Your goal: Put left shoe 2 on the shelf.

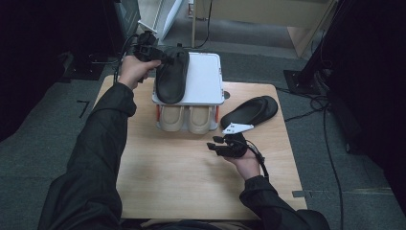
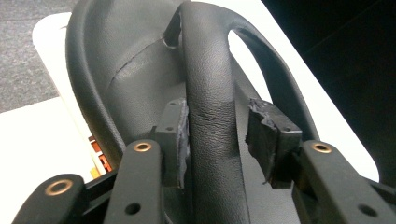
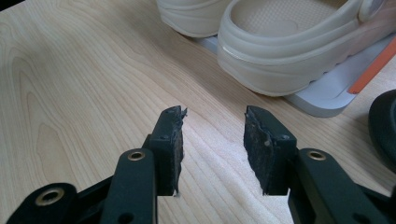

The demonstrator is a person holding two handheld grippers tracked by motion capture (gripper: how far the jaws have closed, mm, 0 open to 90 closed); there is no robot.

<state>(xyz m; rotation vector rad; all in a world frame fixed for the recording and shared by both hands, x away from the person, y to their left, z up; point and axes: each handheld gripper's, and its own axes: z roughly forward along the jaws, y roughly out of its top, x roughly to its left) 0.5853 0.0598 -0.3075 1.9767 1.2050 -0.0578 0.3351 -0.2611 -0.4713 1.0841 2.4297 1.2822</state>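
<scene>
High view: a black slipper (image 1: 172, 76) is seen lying on the top shelf of the white shoe rack (image 1: 206, 79), at its left side. The left gripper (image 1: 158, 56) is held at the slipper's far end; in the left gripper view its fingers (image 2: 175, 135) stand apart around the slipper's strap (image 2: 210, 116), one pad touching, the other clear. Beige clogs (image 1: 186, 119) are seen on the rack's lower shelf. A second black slipper (image 1: 250, 111) lies on the bench (image 1: 191, 182) right of the rack. The right gripper (image 1: 215, 143) is held in front of the rack, fingers (image 3: 170, 140) apart, nothing between.
</scene>
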